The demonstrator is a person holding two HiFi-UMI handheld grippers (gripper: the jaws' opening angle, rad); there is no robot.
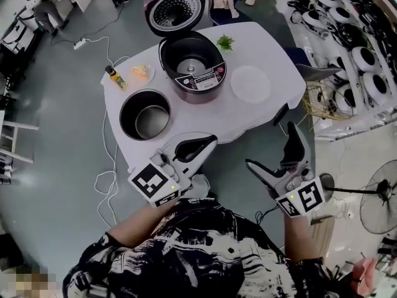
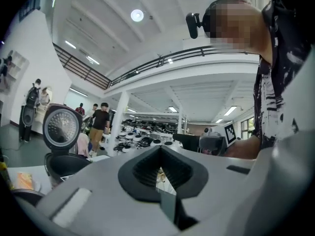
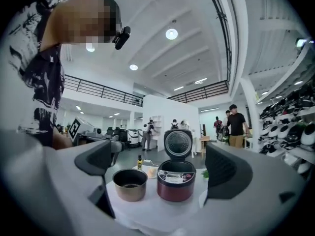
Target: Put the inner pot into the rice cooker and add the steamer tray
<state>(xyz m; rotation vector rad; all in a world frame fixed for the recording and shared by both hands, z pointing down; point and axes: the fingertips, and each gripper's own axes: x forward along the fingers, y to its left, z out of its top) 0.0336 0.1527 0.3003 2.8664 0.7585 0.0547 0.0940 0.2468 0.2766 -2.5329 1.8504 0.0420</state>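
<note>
Left jaws: my left gripper (image 2: 160,173) is clenched, the dark pads meeting down to a thin slit, with nothing caught between them.
Right jaws: my right gripper (image 1: 271,146) is released wide and holds nothing. The desk's things show through the gap, well beyond it.
Where I hold them: both hang off the near edge of the desk (image 1: 205,120), over the floor, and touch nothing.
Inner pot (image 1: 127,104): upright on the left part of the desk, dark inside, apart from both my jaws and just beside the rice cooker.
Rice cooker (image 1: 205,79): dark red, on the middle of the desk, its well open. Its lid (image 1: 175,8) is tipped up and back.
White round tray (image 1: 250,83): flat on the desk, just right of the cooker.
Far side: a small bottle (image 1: 115,76) and a small plate of food (image 1: 141,73) stand left of the cooker, and a green sprig (image 1: 224,41) lies behind it.
</note>
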